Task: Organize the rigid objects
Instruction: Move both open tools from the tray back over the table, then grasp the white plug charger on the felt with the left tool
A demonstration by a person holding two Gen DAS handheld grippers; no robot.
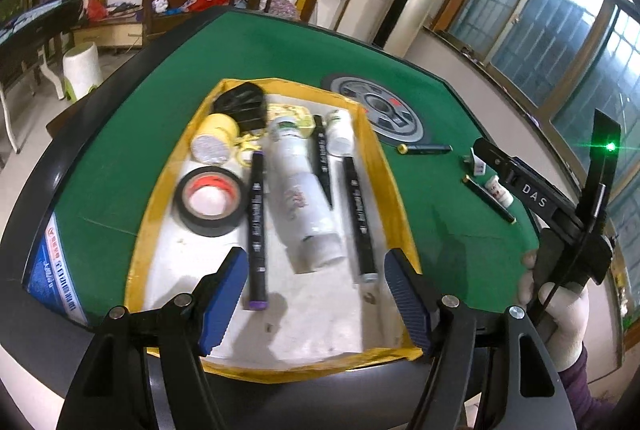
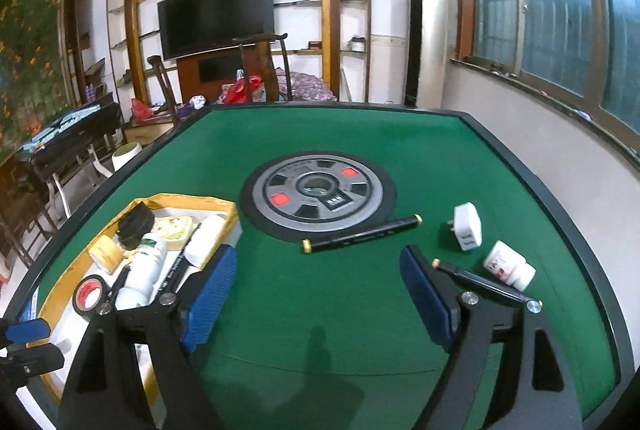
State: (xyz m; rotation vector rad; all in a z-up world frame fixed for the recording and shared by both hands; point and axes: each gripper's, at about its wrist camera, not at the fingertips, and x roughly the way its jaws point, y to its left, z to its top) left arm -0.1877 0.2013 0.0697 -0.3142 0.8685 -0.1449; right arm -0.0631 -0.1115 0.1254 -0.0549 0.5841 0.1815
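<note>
Right claw (image 2: 316, 294): open, empty, nearer hand. Black pen (image 2: 362, 234): on bench (image 2: 400, 149) just beyond it, long axis left-right. Left claw (image 1: 314, 284): open, over yellow tray (image 1: 160, 197).

Our left tongs (image 1: 314, 284) have black triangular arms with cut-outs, silver round screws at the pivots and ribbed blue pads (image 1: 224, 304); our right tongs (image 2: 316, 296) match, black arms, silver screws, blue ribbed pads (image 2: 208, 300); seen from the left, the right tool carries white letters "DAS", a green light and a thin black cable; our right hand (image 1: 560, 318) wears a white glove and purple sleeve
</note>
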